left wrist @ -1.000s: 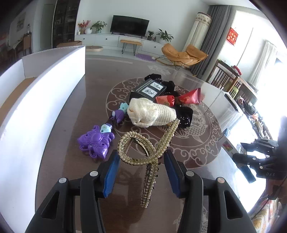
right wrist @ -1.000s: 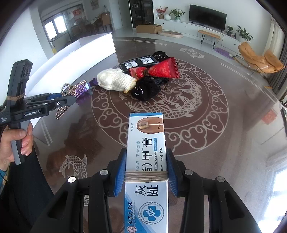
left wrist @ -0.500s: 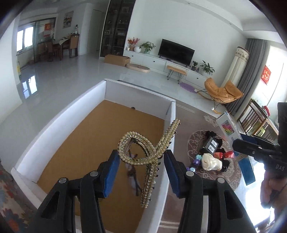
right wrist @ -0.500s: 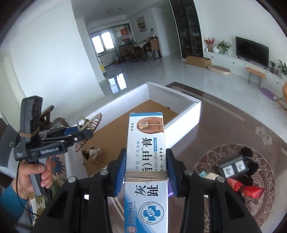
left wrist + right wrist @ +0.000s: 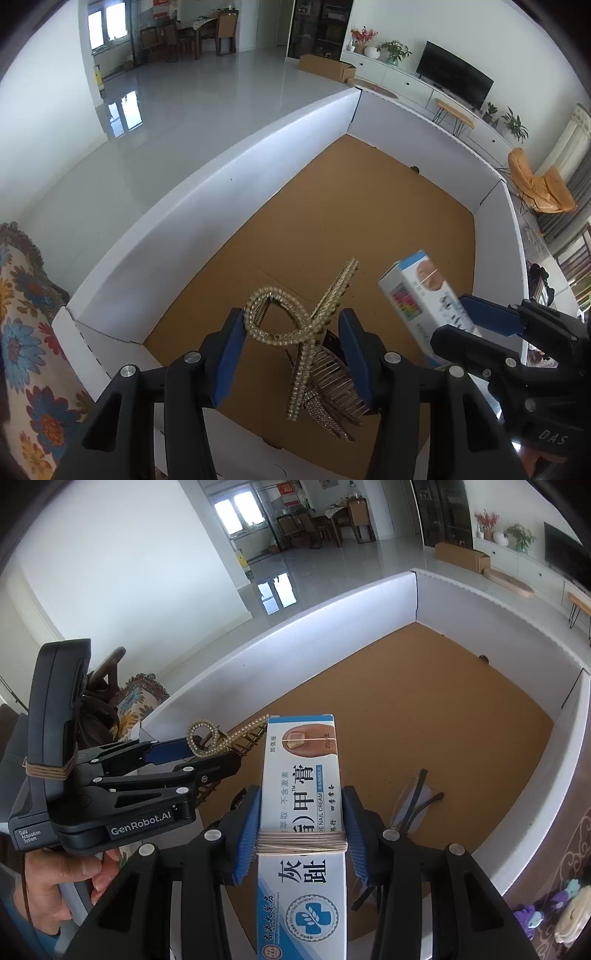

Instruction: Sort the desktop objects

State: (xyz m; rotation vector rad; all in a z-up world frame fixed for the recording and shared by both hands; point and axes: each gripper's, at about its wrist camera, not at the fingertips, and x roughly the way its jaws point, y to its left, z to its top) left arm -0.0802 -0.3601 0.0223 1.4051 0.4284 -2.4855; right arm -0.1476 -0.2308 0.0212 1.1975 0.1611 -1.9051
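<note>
Over the white-walled box now: left gripper pinching the pearl hair clip above a brown comb clip on the box floor. Alongside, right gripper clamped on the nail cream carton, over the box too.

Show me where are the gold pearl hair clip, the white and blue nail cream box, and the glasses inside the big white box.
gold pearl hair clip (image 5: 295,325): left wrist view, on the crossing of its loops.
white and blue nail cream box (image 5: 301,775): right wrist view, on its printed top face.
glasses (image 5: 415,797): right wrist view, on a dark temple arm.
</note>
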